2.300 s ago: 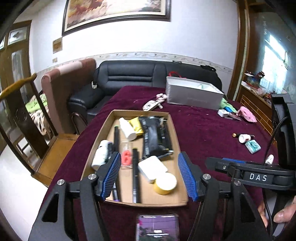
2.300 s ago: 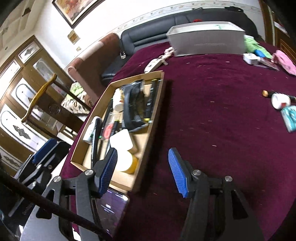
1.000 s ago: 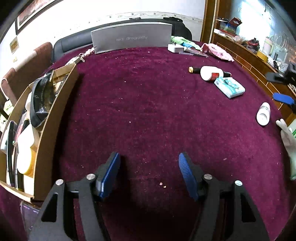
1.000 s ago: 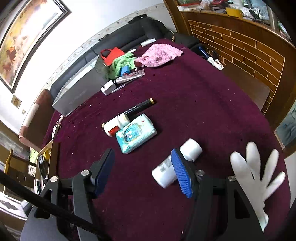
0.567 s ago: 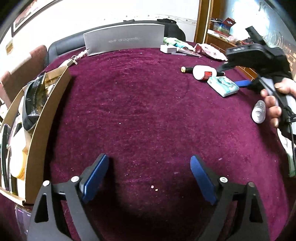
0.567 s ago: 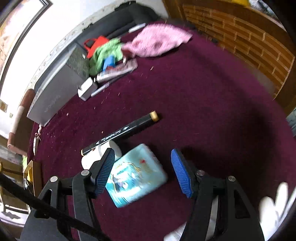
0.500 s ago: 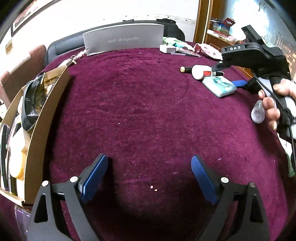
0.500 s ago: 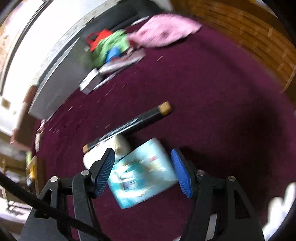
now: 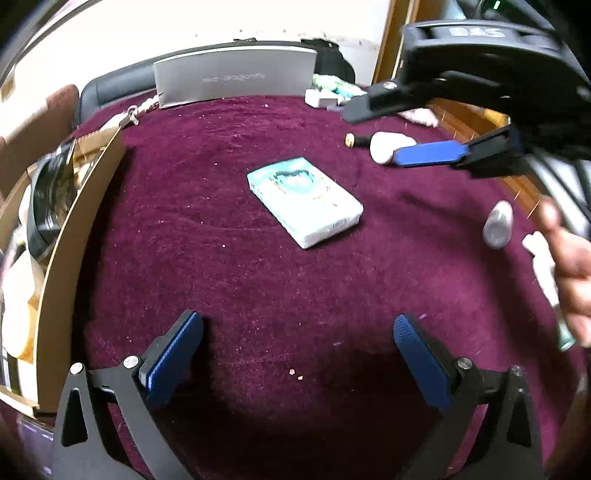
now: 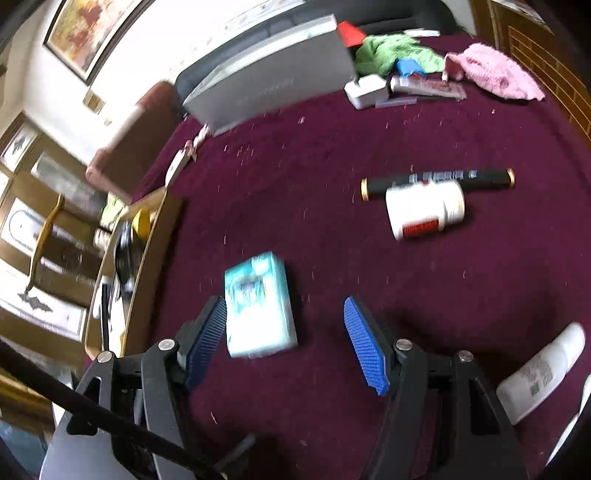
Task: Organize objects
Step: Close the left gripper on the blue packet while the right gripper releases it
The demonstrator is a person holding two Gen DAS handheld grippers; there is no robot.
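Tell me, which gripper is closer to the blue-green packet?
Right. The right gripper has the packet beside its left jaw, jaws open. The left gripper, jaws opening, sits well back from it.

Strong fisheye curve in both views — the corners go black and straight edges bow. Daylight is soft and even across the maroon tablecloth (image 9: 236, 258), with the white wall (image 9: 184, 29) washed out pale at the top. A dark shadow pools on the cloth under the left gripper (image 9: 295, 354), and a smaller one sits under the right gripper (image 10: 284, 343). Motion blur smears the right wrist view — the teal packet (image 10: 258, 306), the white bottle (image 10: 424, 210) and the cabinet (image 10: 48, 266) are all soft. In the left view the hand (image 9: 569, 266) at the right edge is streaked.
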